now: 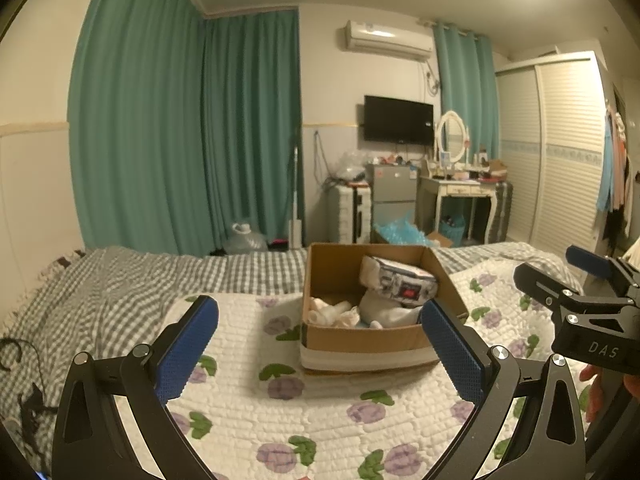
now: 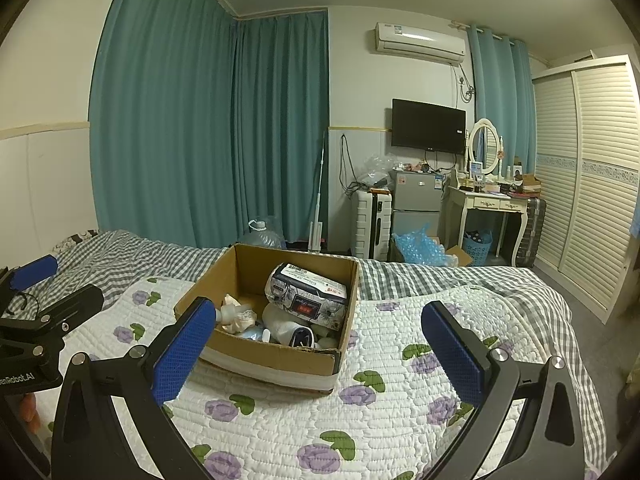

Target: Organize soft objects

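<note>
Left wrist view: left gripper (image 1: pixel 320 344), jaws spread wide, nothing between the blue pads; held above the floral quilt (image 1: pixel 240 400), facing the cardboard box (image 1: pixel 360 340).

Right wrist view: right gripper (image 2: pixel 316 344), jaws likewise spread wide and empty; held above the same quilt, the box just ahead and to its left.

Cardboard box: open-topped, resting on the quilt near the middle of the bed (image 2: pixel 460 280), with a grey checked sheet showing beyond it.

Contents, soft objects:
- Patterned tissue pack (image 2: pixel 308 294), lying tilted on top, leaning toward the far wall of the box.
- White rolled item (image 2: pixel 286 326) below the pack, with a dark patch at one end; kind cannot be told.
- Pale peach and white bundles (image 2: pixel 236 316) at the left side of the box, loosely piled.
- Small light blue piece near the front wall, mostly hidden.

No loose soft object shows on the quilt.

Step in hand, as judged: either between picks or near the end of gathering, both grippers free and drawn back from the box.

Next move, as judged: reaching into the box calls for a descent clear of the cardboard rim, and a light squeeze, since these items will deform and may slip.
</note>
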Demonstrator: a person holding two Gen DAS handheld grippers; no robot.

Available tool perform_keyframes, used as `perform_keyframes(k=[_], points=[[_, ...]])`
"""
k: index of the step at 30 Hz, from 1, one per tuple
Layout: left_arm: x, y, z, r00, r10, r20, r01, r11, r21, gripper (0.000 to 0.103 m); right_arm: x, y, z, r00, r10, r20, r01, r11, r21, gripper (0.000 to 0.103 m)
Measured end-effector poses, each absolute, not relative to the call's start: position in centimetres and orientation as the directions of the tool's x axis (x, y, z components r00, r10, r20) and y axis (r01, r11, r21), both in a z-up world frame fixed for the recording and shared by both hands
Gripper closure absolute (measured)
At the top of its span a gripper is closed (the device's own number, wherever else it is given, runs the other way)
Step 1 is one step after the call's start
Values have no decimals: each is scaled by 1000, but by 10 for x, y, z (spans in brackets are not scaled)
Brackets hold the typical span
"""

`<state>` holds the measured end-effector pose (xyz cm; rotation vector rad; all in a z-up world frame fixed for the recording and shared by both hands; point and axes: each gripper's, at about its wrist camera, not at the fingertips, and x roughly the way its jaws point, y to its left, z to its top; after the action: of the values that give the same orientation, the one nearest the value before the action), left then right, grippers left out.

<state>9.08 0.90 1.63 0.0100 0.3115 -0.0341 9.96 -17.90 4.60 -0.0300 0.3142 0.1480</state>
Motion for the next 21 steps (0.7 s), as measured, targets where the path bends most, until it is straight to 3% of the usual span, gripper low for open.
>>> perform_keyframes(k=[21], points=[[93,15,15,946,-31,-323,40,999,20,0,100,-176,43,939,136,-316,-146,989,-6,0]])
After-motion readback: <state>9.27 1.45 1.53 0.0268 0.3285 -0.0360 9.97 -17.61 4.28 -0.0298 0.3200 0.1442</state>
